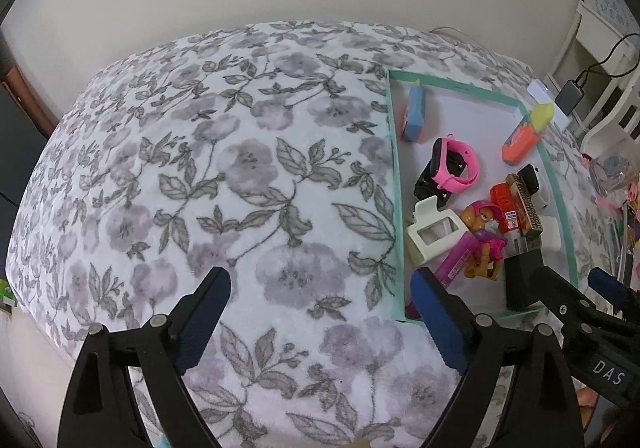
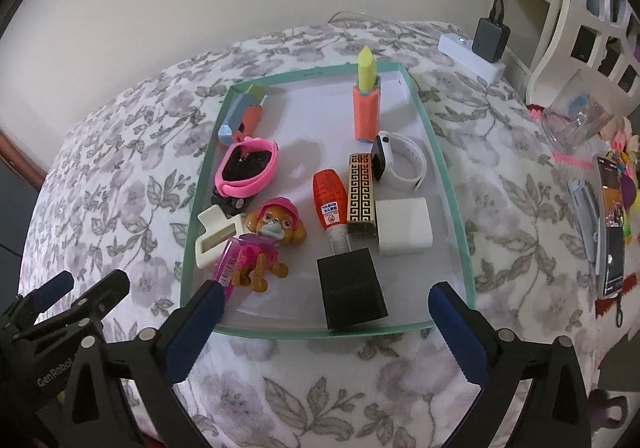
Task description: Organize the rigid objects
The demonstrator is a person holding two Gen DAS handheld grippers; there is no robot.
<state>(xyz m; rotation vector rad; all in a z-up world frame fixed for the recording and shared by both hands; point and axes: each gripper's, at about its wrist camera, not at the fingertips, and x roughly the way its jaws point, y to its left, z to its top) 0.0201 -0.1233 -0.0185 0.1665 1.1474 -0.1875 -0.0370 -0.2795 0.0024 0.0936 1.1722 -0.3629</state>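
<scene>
left wrist view: the left gripper (image 1: 320, 304) hangs over a floral bedspread (image 1: 200, 168), jaws spread wide with nothing between them. to the right lies a mint-rimmed tray (image 1: 396, 184) holding a pink watch (image 1: 460, 164), a cream hair clip (image 1: 434, 234) and a toy pup (image 1: 484, 240). the other gripper's body at far right reads "das".

right wrist view: the right gripper (image 2: 326, 306) hovers at the tray's (image 2: 444, 168) near edge, jaws spread wide and empty; a black block (image 2: 352, 298) stands between them, untouched. an orange highlighter (image 2: 366, 104) stands at the far side. "genrobot" shows on the left gripper (image 2: 86, 284).
</scene>
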